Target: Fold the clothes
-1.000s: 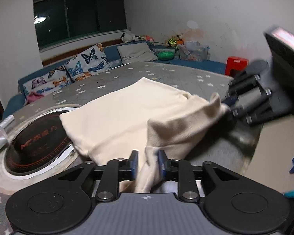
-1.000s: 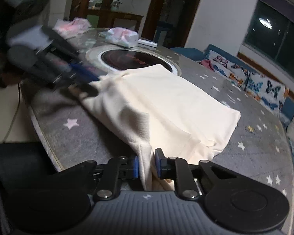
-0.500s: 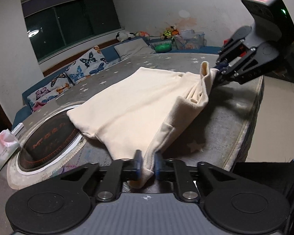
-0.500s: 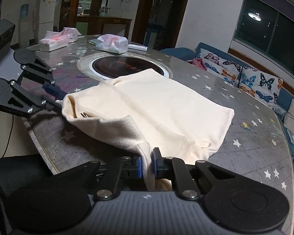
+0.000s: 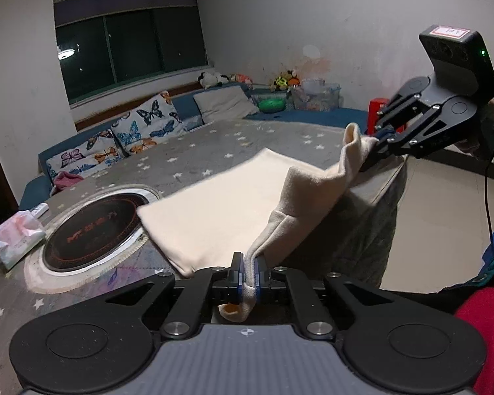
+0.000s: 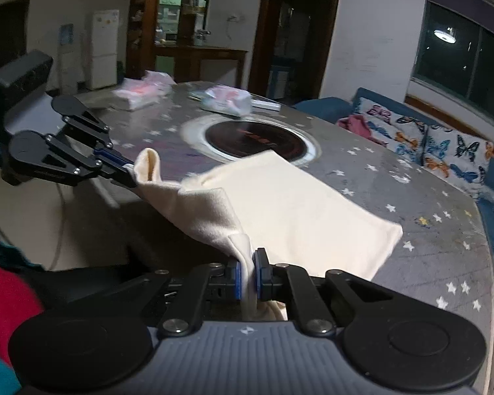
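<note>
The left hand-held gripper [image 5: 247, 271] is clenched on one corner of the cream garment [image 5: 227, 210], with the cloth bunched between its blue pads. The right hand-held gripper [image 6: 247, 278] grasps the opposite near corner in the same way. Between the two, that edge hangs lifted off the bench [image 6: 428, 204]; beyond them the rest lies flat on the star-patterned top, its far corner overlapping the round black cooktop [image 5: 92, 227].

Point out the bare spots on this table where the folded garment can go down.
Bare starred tabletop lies between the cream garment and the butterfly cushions. It is crowded toward the round cooktop, which the cloth's corner overlaps, and beyond it, where tissue packs lie. The near edge is taken by the cloth hanging from both claws.
</note>
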Action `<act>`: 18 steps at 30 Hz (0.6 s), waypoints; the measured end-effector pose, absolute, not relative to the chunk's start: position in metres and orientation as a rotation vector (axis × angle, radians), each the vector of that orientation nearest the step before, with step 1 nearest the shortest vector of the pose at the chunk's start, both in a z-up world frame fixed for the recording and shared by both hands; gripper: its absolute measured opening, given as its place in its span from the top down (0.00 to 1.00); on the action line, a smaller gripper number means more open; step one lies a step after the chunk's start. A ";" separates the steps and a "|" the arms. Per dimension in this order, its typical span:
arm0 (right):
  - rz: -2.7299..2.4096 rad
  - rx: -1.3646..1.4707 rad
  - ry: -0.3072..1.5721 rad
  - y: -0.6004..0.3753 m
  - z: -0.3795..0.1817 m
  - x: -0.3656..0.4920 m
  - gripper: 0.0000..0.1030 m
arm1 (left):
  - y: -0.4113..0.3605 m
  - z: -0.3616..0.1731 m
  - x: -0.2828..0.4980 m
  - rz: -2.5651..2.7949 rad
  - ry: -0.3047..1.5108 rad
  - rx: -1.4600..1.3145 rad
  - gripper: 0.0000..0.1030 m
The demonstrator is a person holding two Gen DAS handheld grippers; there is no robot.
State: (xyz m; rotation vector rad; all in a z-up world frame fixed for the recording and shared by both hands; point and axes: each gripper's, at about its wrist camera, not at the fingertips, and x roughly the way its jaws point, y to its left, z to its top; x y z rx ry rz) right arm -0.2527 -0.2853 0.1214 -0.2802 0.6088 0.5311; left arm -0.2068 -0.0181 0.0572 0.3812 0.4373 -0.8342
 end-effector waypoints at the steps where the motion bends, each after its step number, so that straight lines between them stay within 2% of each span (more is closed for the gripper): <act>1: 0.542 -0.264 0.615 -0.285 0.125 -0.257 0.93 | -0.017 0.060 -0.208 -0.830 0.435 0.376 0.93; 10: 0.509 -0.275 0.592 -0.289 0.146 -0.233 0.94 | -0.027 0.084 -0.165 -0.782 0.364 0.349 0.94; 18: 0.410 -0.229 0.602 -0.312 0.151 -0.158 0.96 | -0.070 0.085 -0.070 -0.751 0.356 0.368 0.94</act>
